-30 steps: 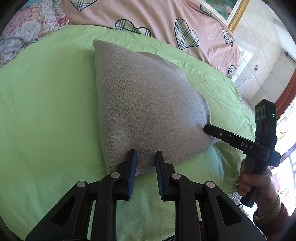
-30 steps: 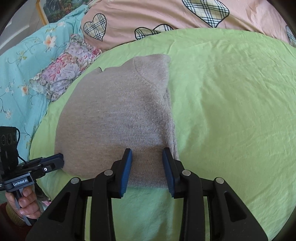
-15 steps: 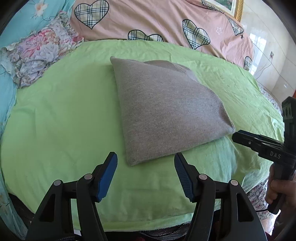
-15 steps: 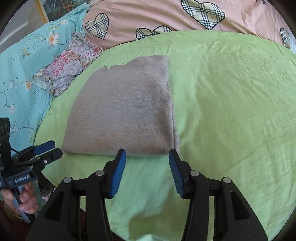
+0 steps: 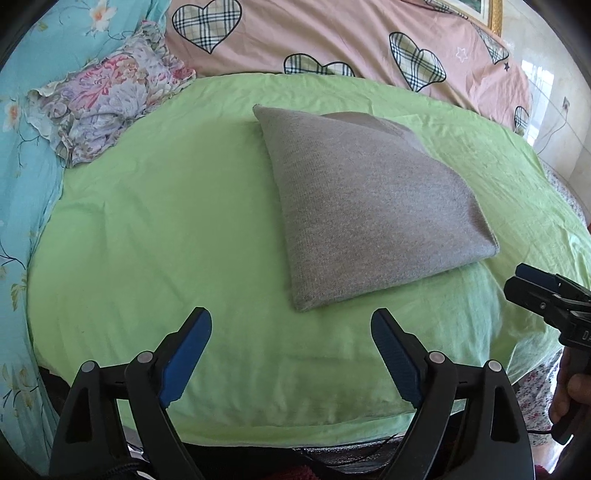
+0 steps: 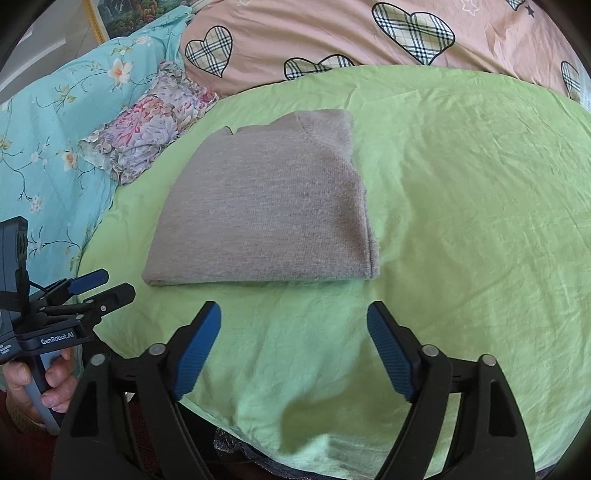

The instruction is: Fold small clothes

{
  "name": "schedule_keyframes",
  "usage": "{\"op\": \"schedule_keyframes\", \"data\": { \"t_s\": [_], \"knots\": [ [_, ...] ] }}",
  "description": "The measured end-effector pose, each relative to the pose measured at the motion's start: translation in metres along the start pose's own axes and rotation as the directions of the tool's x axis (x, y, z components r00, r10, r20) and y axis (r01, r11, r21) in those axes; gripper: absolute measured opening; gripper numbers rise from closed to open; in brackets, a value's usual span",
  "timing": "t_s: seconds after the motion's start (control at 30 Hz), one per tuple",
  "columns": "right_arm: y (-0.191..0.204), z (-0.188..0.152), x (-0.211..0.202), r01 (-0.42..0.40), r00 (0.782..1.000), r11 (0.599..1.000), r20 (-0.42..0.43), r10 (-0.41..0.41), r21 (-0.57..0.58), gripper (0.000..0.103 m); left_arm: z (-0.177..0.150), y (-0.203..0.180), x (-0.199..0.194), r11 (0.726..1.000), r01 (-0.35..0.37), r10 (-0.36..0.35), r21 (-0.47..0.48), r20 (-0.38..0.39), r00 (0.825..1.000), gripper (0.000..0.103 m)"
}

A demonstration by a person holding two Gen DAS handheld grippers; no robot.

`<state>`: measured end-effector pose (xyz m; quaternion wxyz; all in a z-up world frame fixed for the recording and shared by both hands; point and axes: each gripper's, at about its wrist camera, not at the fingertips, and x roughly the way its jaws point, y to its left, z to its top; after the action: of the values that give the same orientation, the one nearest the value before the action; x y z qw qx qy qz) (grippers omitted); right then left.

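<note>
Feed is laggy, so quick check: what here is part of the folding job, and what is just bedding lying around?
Job:
grey sweater, folded
left tongs, open
right tongs, open

Lying about:
green sheet
floral cushion
pink heart quilt
blue flowered cover

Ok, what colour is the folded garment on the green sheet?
Plain grey knit, no pattern; the folded garment shows best in the right wrist view.
</note>
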<state>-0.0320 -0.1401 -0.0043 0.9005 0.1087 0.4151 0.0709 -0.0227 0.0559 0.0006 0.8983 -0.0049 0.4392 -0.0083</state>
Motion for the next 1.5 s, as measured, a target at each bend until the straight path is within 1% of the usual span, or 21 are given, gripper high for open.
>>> {"op": "schedule_keyframes", "data": {
  "t_s": [0.03,0.17,0.27,0.37,0.6,0.73,0.87,1.0,1.1,1.5],
  "knots": [
    [0.000,0.000,0.000,-0.002,1.000,1.000,-0.002,0.002,-0.003,0.087,0.000,0.000,0.000,1.000,-0.007,0.007,0.005,0.001,1.000,0.089],
    [0.001,-0.002,0.003,0.002,1.000,1.000,-0.017,-0.002,-0.012,0.089,-0.001,0.000,0.000,0.999,-0.047,0.047,0.023,0.002,0.999,0.092],
    [0.004,-0.003,0.005,0.009,1.000,1.000,-0.030,-0.009,-0.028,0.090,-0.001,0.000,0.002,0.998,-0.051,0.051,0.040,-0.008,0.999,0.093],
    [0.006,-0.001,0.004,0.008,1.000,0.999,-0.026,-0.009,-0.042,0.090,-0.001,-0.003,0.002,0.995,-0.076,0.076,0.067,-0.005,0.997,0.095],
    [0.007,0.009,0.008,0.030,0.999,0.996,-0.035,-0.033,-0.084,0.091,0.010,-0.006,0.007,0.991,-0.086,0.086,0.103,0.000,0.996,0.098],
    [0.004,0.018,0.010,0.020,0.999,0.997,-0.035,-0.023,-0.079,0.091,0.018,-0.006,0.010,0.989,-0.097,0.096,0.114,0.011,0.995,0.099],
    [0.002,0.031,0.014,0.006,0.999,0.998,-0.032,-0.008,-0.067,0.091,0.027,-0.003,0.015,0.989,-0.098,0.097,0.106,0.012,0.995,0.100],
    [0.003,0.042,0.019,0.011,0.999,0.997,-0.036,-0.013,-0.078,0.091,0.037,-0.001,0.016,0.990,-0.104,0.102,0.094,0.026,0.994,0.100],
    [0.005,0.049,0.023,0.000,0.999,0.997,-0.037,-0.003,-0.083,0.091,0.042,-0.001,0.017,0.990,-0.110,0.107,0.093,0.033,0.994,0.100],
    [0.008,0.065,0.037,-0.009,0.999,0.995,-0.053,0.003,-0.102,0.091,0.053,-0.002,0.022,0.991,-0.113,0.111,0.074,0.038,0.993,0.101]
  ]
}}
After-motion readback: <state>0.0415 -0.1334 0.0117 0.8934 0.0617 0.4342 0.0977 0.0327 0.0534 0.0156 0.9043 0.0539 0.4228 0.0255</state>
